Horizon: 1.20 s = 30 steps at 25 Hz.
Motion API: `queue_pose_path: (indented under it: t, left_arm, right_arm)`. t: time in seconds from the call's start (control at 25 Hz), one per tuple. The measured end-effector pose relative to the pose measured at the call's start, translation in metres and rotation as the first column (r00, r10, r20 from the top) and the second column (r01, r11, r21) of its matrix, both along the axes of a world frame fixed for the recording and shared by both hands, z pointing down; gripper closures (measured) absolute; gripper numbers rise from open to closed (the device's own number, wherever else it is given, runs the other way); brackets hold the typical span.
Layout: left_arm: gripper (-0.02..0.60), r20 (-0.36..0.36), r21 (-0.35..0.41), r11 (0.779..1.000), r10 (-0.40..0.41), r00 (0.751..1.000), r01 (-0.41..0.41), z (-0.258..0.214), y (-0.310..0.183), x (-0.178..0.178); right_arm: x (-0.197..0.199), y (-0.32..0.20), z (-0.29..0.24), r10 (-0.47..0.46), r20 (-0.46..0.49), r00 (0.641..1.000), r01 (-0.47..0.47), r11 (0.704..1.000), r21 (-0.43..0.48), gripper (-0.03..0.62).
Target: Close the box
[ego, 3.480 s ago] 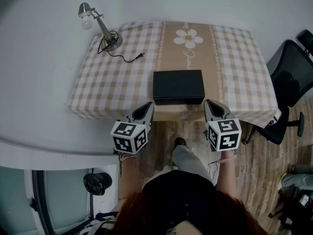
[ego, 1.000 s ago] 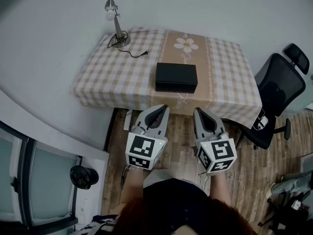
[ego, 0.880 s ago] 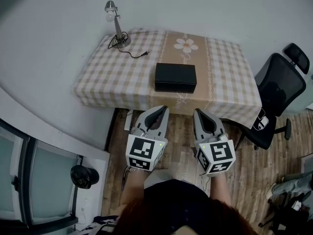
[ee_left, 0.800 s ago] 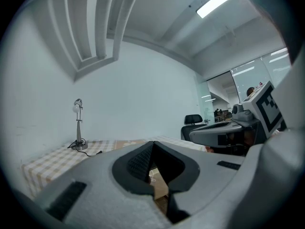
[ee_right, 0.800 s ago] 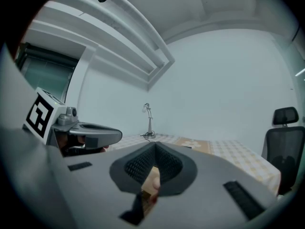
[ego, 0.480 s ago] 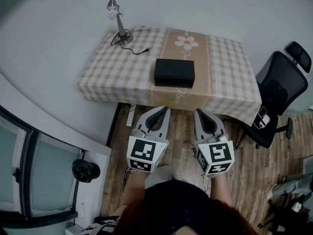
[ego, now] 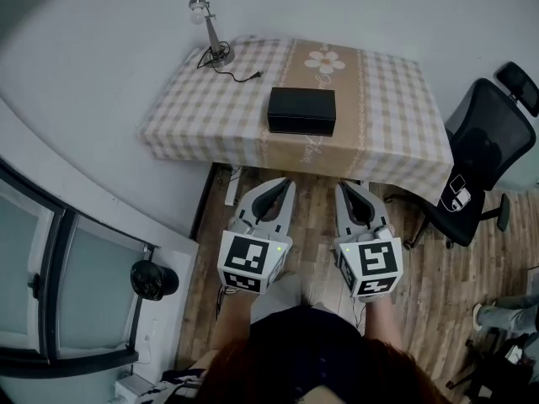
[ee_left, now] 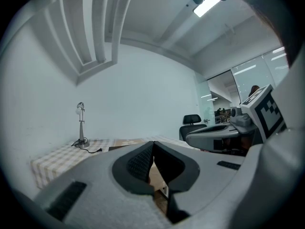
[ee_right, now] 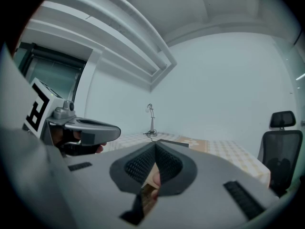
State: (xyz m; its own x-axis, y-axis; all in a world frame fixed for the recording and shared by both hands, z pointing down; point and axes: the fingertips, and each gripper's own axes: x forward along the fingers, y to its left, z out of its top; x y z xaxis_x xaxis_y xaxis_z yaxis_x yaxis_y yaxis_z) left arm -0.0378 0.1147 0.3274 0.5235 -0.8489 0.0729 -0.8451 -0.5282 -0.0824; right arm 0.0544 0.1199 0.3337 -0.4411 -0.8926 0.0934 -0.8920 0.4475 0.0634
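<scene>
The black box (ego: pixel 301 111) lies with its lid down on the checked tablecloth (ego: pixel 202 116), near the table's front edge. Both grippers hang over the wooden floor, well short of the table and apart from the box. My left gripper (ego: pixel 282 184) is shut with nothing in it, and its jaws meet at the tip (ee_left: pixel 152 145). My right gripper (ego: pixel 343 188) is shut and empty too, its tip closed (ee_right: pixel 155 147). In the left gripper view the box (ee_left: pixel 116 148) shows only as a thin dark strip far ahead on the table.
A desk lamp (ego: pixel 210 32) with a loose cord stands at the table's far left corner. A black office chair (ego: pixel 488 133) is to the right of the table. A small black fan (ego: pixel 153 280) sits on the floor at the left, by a glass partition.
The grippers and head have drawn back from the table, so the box now lies farther ahead. Both grippers stay shut. The box has not moved.
</scene>
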Motion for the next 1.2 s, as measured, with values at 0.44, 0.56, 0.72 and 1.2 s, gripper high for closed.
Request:
queue_pose_path:
  t: [0.44,0.56,0.72,1.2]
  left_arm:
    - [0.555,0.020,-0.012,1.000,0.026,0.999,-0.026,0.008,0.023,0.010]
    - [0.555,0.028,-0.013,0.999,0.039,0.999,-0.039,0.008,0.025,0.015]
    - [0.555,0.034,-0.011,0.998,0.056,0.998,-0.055,0.006,0.026,0.022]
    - [0.555,0.045,0.008,0.997,0.082,0.996,-0.083,0.003,0.010,0.024]
  right_arm:
    - [0.006,0.018,-0.005,0.006,0.021,1.000,-0.006,1.000,0.016,0.577]
    - [0.009,0.019,-0.005,0.012,0.027,1.000,-0.012,1.000,0.018,0.577]
    - [0.015,0.020,-0.005,0.020,0.040,0.999,-0.021,1.000,0.017,0.577]
    - [0.018,0.003,-0.006,0.059,0.029,0.998,-0.061,0.997,0.042,0.577]
